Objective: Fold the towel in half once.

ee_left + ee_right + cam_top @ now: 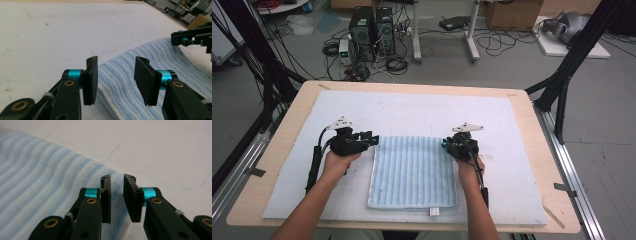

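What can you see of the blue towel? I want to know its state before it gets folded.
The towel is pale blue terry with fine ribbed stripes and a white hem. It lies flat and spread out, nearly square, on the white mat, with a small white tag at its near edge. The left gripper stands open over its far left corner; the right gripper stands at its far right corner, jaws narrowly apart over the edge. Neither is seen pinching it yet.

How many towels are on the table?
1: a blue striped towel lying flat on the white mat, between the left gripper and the right gripper. It looks folded, so layers may be hidden.
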The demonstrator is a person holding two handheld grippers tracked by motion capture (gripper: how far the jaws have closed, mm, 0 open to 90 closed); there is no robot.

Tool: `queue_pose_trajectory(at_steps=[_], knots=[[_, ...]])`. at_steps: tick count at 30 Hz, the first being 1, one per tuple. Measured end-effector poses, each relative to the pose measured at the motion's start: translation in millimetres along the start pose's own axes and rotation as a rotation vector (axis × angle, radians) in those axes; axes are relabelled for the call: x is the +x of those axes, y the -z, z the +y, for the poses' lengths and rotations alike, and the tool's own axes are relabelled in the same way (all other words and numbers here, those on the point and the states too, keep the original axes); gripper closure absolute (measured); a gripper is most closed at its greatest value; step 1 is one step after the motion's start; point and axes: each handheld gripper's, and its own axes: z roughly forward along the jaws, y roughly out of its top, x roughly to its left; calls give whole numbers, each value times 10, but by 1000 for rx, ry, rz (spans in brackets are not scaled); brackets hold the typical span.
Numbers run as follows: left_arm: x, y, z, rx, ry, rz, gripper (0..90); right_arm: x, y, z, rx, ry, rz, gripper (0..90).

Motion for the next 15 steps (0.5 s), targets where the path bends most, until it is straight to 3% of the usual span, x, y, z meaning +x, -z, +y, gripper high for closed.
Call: queue_pose_trajectory(at_steps=[2, 3, 5, 7, 9, 13, 15], knots=[[21, -30, -6, 6, 1, 8, 555, -37, -63, -47, 72, 16, -41, 759], [37, -47, -13, 13, 3, 12, 555, -66, -53, -70, 53, 15, -33, 758], [68, -85, -28, 30, 8, 28, 553, -97, -21, -70, 61, -4, -62, 722], [102, -126, -34, 44, 13, 44, 547, -128, -4, -68, 40, -22, -51, 717], [115, -178, -10, 62, 2, 59, 532, -138, 2, -52, 9, -15, -34, 705], [132, -290, 41, 73, -21, 84, 513, -153, -42, 30, 6, -14, -43, 637], [166, -358, 10, 91, -11, 104, 495, -172, -76, 69, 4, -18, -48, 593]])
